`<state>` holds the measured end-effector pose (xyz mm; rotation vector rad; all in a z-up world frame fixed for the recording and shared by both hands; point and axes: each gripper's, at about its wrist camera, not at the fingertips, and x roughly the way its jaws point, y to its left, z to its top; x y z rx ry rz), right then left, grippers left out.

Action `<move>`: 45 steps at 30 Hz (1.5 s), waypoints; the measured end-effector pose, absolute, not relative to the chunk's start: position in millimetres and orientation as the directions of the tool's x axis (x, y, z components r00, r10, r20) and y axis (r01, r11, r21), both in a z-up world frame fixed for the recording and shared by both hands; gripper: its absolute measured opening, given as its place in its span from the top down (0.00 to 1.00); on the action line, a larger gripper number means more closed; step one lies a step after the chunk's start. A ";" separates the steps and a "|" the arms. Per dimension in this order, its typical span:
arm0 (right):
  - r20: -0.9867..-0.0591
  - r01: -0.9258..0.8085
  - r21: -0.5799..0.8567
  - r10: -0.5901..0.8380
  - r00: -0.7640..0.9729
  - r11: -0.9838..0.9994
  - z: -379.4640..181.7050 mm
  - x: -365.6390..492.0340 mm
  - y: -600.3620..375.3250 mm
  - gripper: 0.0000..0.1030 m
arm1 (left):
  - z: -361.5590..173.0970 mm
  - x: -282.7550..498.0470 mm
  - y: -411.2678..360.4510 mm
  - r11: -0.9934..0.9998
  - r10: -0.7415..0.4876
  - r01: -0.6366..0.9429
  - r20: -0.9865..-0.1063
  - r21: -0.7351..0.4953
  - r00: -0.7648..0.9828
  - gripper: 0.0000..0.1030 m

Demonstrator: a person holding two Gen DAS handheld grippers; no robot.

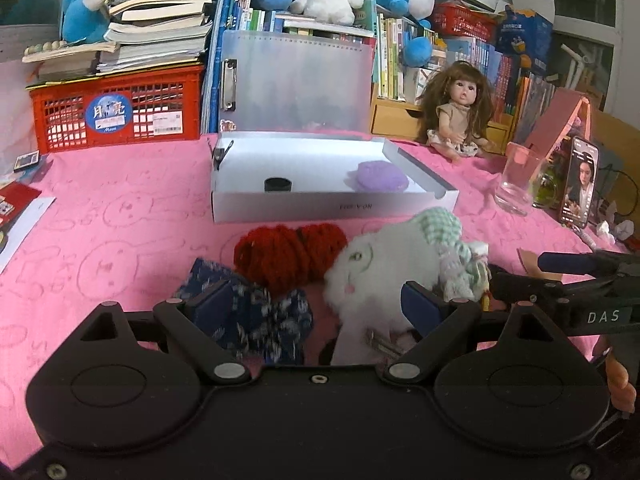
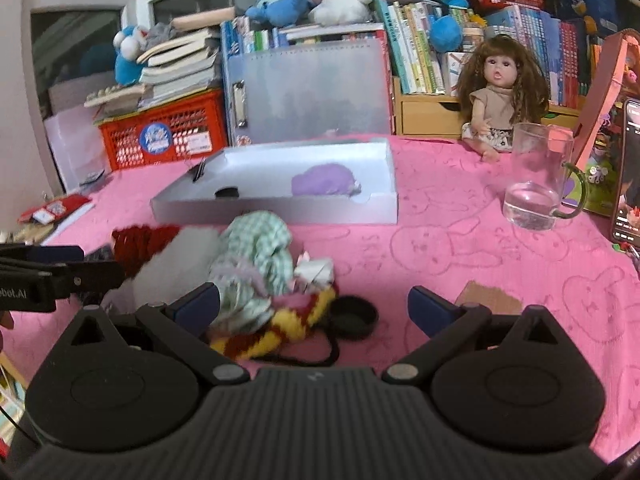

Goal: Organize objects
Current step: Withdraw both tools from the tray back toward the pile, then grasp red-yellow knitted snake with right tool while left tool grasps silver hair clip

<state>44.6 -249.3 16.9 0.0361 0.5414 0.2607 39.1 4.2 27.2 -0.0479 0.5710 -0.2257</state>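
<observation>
Landmark: white box (image 1: 332, 200), sitting open on the pink bench (image 1: 100, 220).

Left of the box, a red crate (image 1: 116, 114) is standing at the back. Inside the box, a black cap (image 1: 277, 184) and purple knit piece (image 1: 378, 176) are lying apart.

In front of the box, a pile is lying: blue floral bow (image 1: 248, 316), red yarn scrunchie (image 1: 288, 256), white fluffy piece (image 1: 380, 268), green checked scrunchie (image 2: 256, 248).

The left hand-held gripper (image 1: 316, 304) is hovering over the pile, jaws wide, gripping nothing. The right hand-held gripper (image 2: 314, 306) is doing likewise.

Right of the box, a glass cup (image 2: 536, 176) is standing.
</observation>
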 end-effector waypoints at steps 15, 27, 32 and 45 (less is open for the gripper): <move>-0.537 -0.292 0.089 0.293 0.791 0.952 0.9 35.1 -238.9 0.00 | 20.1 4.0 -10.3 0.971 -0.222 0.240 -0.456 -0.019 0.862 0.17; -0.541 -0.327 0.129 0.343 0.768 0.936 -3.2 35.3 -232.5 0.07 | 15.0 -0.9 -26.2 0.948 -0.276 0.317 -0.462 0.013 0.843 0.32; -0.534 -0.319 0.130 0.338 0.775 0.939 -3.1 36.2 -232.6 0.18 | 13.0 -1.1 -28.6 0.942 -0.290 0.336 -0.467 0.015 0.835 0.41; -0.520 -0.292 0.078 0.289 0.804 0.953 -0.3 40.0 -223.9 0.34 | 5.5 -0.6 -37.3 0.931 -0.301 0.362 -0.480 0.038 0.824 0.53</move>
